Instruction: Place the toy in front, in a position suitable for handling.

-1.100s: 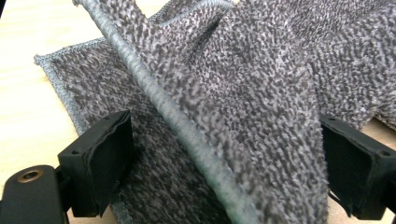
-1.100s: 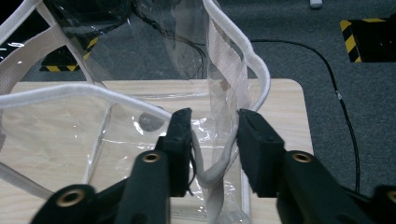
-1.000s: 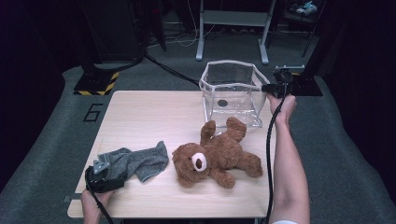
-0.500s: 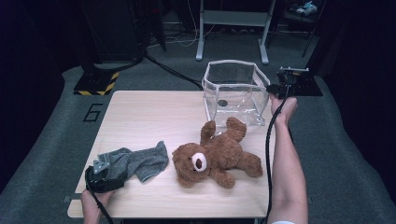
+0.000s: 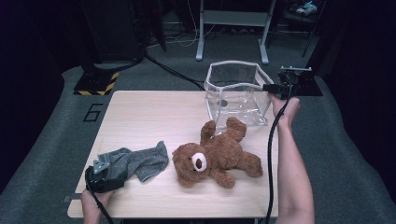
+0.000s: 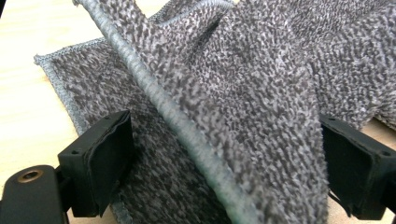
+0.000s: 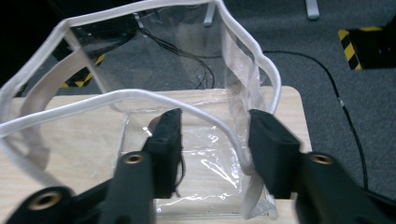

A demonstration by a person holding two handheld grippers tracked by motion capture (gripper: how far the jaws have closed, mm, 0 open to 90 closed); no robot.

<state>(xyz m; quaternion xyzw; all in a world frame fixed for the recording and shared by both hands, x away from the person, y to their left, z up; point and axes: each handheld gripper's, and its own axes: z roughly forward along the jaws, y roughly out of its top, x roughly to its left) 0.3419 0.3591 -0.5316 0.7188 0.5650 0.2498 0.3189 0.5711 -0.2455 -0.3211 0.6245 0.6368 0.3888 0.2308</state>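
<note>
— Now, how are the hands posed?

— At the table's [image 5: 140,116] near-left corner the left gripper [image 5: 105,177] is held low, its jaws spread around the grey cloth [image 6: 224,93], unpressed. The right forearm is stretched far forward, the right gripper [image 7: 212,140] straddling the clear box's [image 5: 238,88] right wall.

— What is changed?

— The right jaws have just been opened, the wall left between them unclamped; the teddy bear [image 5: 215,156] is unmoved.

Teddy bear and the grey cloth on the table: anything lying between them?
Nothing. In the high view a narrow strip of bare table separates the grey cloth from the teddy bear; whether they touch at the nearest point is unclear.
</note>
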